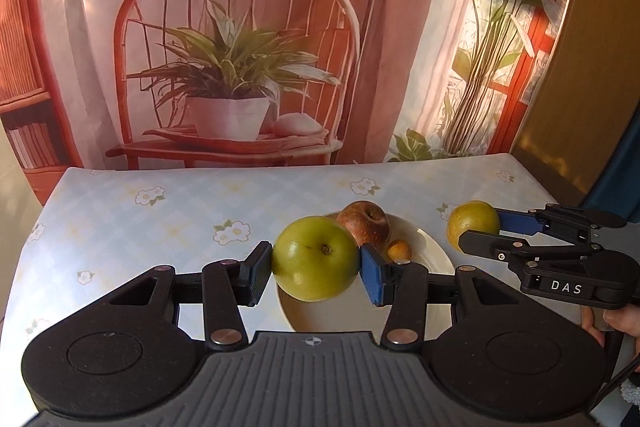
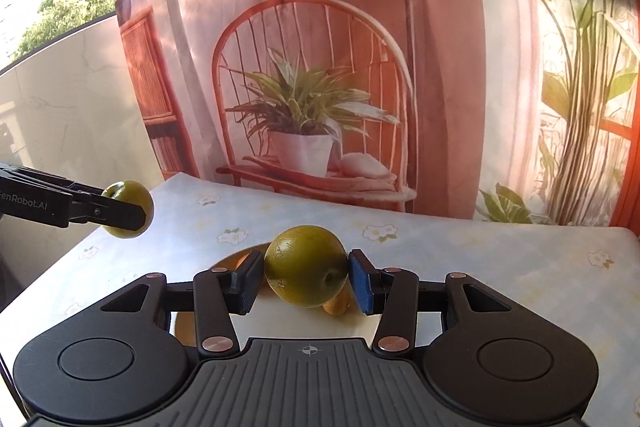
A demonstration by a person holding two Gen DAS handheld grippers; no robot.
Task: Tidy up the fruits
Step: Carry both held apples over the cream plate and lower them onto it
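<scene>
My left gripper is shut on a green apple and holds it above the near rim of a white plate. On the plate lie a red apple and a small orange fruit. My right gripper is shut on a yellow-green round fruit above the plate, with a small orange fruit under it. The right gripper with its fruit shows at the right of the left wrist view. The left gripper with the green apple shows at the left of the right wrist view.
The table wears a pale checked cloth with flower prints. A printed backdrop of a chair and plants hangs behind its far edge. A wooden panel stands at the right. A pale wall is at the left.
</scene>
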